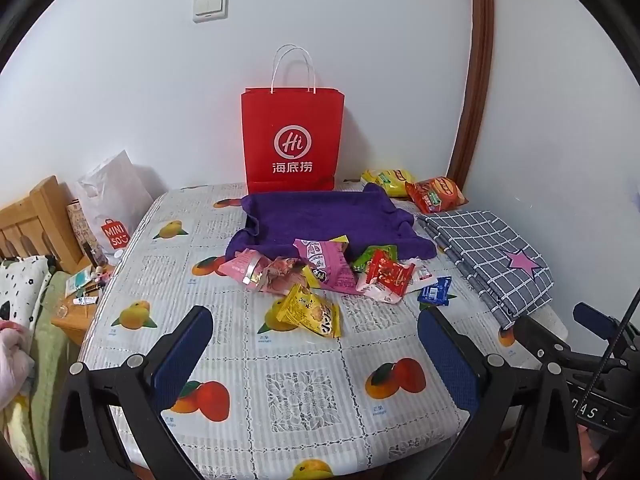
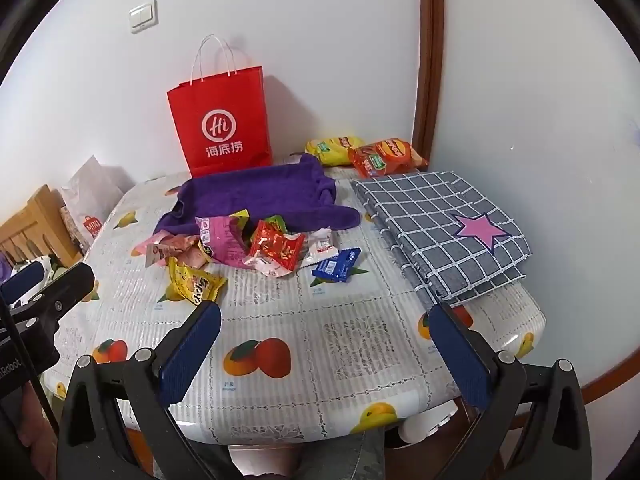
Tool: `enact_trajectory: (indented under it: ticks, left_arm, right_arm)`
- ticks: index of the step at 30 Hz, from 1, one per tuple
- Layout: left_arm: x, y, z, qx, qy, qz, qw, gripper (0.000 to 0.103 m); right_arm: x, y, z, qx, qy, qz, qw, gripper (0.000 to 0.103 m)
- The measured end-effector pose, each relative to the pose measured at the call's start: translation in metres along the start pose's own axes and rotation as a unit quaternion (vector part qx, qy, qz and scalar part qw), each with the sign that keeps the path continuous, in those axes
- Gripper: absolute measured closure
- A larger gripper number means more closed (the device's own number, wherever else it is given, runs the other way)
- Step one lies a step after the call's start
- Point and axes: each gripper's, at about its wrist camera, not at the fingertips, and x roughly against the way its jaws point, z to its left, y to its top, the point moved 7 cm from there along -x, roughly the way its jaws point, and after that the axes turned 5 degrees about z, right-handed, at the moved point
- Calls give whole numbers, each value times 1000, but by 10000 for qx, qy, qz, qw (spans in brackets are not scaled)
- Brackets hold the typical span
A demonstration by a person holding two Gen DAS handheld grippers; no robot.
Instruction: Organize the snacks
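Note:
A pile of small snack packets lies mid-table in front of a purple towel tray (image 1: pixel 320 216) (image 2: pixel 260 192): a yellow packet (image 1: pixel 310 314) (image 2: pixel 196 280), a pink packet (image 1: pixel 326 264) (image 2: pixel 222 242), a red packet (image 1: pixel 390 276) (image 2: pixel 276 250) and a blue packet (image 1: pixel 434 290) (image 2: pixel 336 266). Two chip bags, yellow (image 1: pixel 386 180) (image 2: pixel 332 150) and orange (image 1: pixel 436 194) (image 2: pixel 382 158), lie at the back right. My left gripper (image 1: pixel 316 344) is open and empty, near the table's front. My right gripper (image 2: pixel 328 340) is open and empty, also short of the pile.
A red paper bag (image 1: pixel 292 140) (image 2: pixel 222 120) stands against the wall behind the towel. A folded grey checked cloth with a pink star (image 1: pixel 492 256) (image 2: pixel 440 224) lies on the right. A white Miniso bag (image 1: pixel 110 204) and a wooden bedside table (image 1: pixel 74 312) are left of the table.

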Motion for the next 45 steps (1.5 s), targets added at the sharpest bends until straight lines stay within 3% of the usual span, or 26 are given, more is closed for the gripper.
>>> enact_trajectory:
  ticks: [45]
  left_arm:
    - [11,3,2,-37,6,-110,9999,0]
  right_arm:
    - [29,3,17,207,219,-306,9991,1]
